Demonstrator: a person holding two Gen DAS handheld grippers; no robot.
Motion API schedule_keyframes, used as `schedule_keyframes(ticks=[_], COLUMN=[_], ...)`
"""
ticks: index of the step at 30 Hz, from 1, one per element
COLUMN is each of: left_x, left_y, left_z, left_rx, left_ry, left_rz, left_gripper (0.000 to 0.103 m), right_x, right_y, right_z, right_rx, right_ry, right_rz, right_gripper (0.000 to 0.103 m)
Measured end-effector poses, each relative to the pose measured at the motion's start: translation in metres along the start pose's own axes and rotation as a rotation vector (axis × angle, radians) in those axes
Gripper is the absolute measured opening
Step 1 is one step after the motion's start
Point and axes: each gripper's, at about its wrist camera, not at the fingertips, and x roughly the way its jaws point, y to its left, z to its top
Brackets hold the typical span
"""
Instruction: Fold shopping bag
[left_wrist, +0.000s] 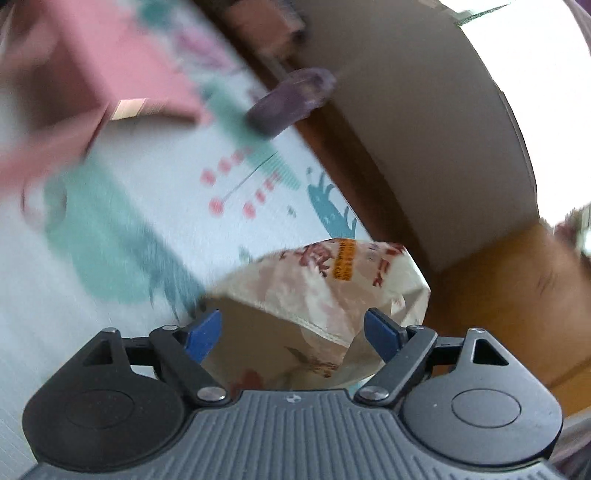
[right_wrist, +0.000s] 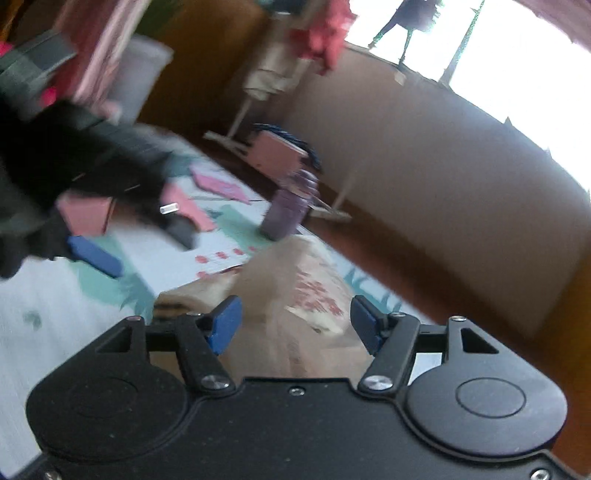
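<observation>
Your left gripper (left_wrist: 293, 338) has its blue fingers spread wide, clamping nothing, and the shopping bag (left_wrist: 325, 280) sits right between and just beyond them, a cream, red-printed heap whose stitched hem runs slantwise across the gap. Your right gripper (right_wrist: 293, 321) is spread the same way, empty, with the bag (right_wrist: 295, 295) directly ahead of its tips; from there the bag's long axis runs away from you, its far end pointing toward the purple jar (right_wrist: 286, 206). The bag lies on a pale play mat (left_wrist: 122, 221) on the floor, which gives you open room ahead and to the left of the left gripper. To the right of both grippers the mat's edge runs close beside the bag, then brown floor and a wall. Farther ahead, pink boxes (left_wrist: 92, 70) stand on the mat. Motion blur hides finer detail.
</observation>
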Motion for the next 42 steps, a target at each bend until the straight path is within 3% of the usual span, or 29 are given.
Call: schedule_keyframes(ticks=[5,11,15,16,17,18,19,20,25,28,29,30,32,34,38,39,40,42], left_x=[0.030,0.052,0.059,0.061,0.063,0.065,0.064,0.063,0.052,0.042,0.040,0.036,0.027,0.021,0.010,0.007,0.005,0.001], left_y=[0.016,0.037,0.038,0.039,0.039,0.040,0.039,0.038,0.022,0.011,0.008,0.008,0.010,0.006,-0.002,-0.004,-0.006,-0.016], left_z=[0.000,0.007,0.011,0.012,0.013,0.014,0.013,0.011,0.011,0.012,0.011,0.012,0.013,0.012,0.010,0.010,0.008,0.002], left_rx=[-0.134,-0.188,-0.147,-0.136,-0.125,-0.115,-0.110,-0.106,-0.020,0.021,0.036,0.033,0.024,0.058,0.128,0.146,0.160,0.226], left_ry=[0.027,0.016,-0.006,-0.012,-0.018,-0.023,-0.038,-0.054,-0.094,-0.106,-0.105,-0.119,-0.152,-0.152,-0.151,-0.150,-0.150,-0.156], left_rz=[-0.051,-0.099,-0.103,-0.104,-0.105,-0.106,-0.104,-0.101,-0.080,-0.080,-0.076,-0.060,-0.025,-0.024,-0.024,-0.024,-0.026,-0.025], left_gripper=[0.060,0.060,0.060,0.050,0.025,0.022,0.018,0.010,0.007,0.007,0.006,0.005,0.003,0.003,0.003,0.003,0.003,0.003], right_x=[0.017,0.024,0.038,0.041,0.044,0.045,0.045,0.043,0.036,0.029,0.024,0.020,0.012,0.003,-0.015,-0.019,-0.021,-0.022], right_y=[0.013,0.022,0.027,0.028,0.027,0.024,0.020,0.011,-0.021,-0.037,-0.044,-0.051,-0.070,-0.100,-0.091,-0.078,-0.071,-0.054], right_z=[-0.003,-0.005,-0.006,-0.007,-0.009,-0.010,-0.011,-0.011,-0.010,-0.013,-0.014,-0.017,-0.028,-0.041,-0.029,-0.019,-0.013,-0.002], right_rx=[-0.058,-0.122,-0.154,-0.160,-0.162,-0.155,-0.145,-0.103,0.040,0.128,0.162,0.192,0.272,0.382,0.372,0.351,0.345,0.382], right_ry=[0.010,-0.031,-0.024,-0.018,-0.011,-0.008,-0.008,-0.011,-0.017,-0.002,0.005,0.016,0.053,0.088,0.000,-0.032,-0.045,-0.058], right_rz=[-0.028,-0.044,-0.038,-0.036,-0.038,-0.035,-0.027,-0.008,0.037,0.059,0.059,0.042,-0.027,-0.093,-0.053,-0.010,0.019,0.119], right_gripper=[0.063,0.059,0.059,0.059,0.057,0.041,0.037,0.035,0.016,0.016,0.016,0.006,0.002,0.002,0.003,0.013,0.039,0.062])
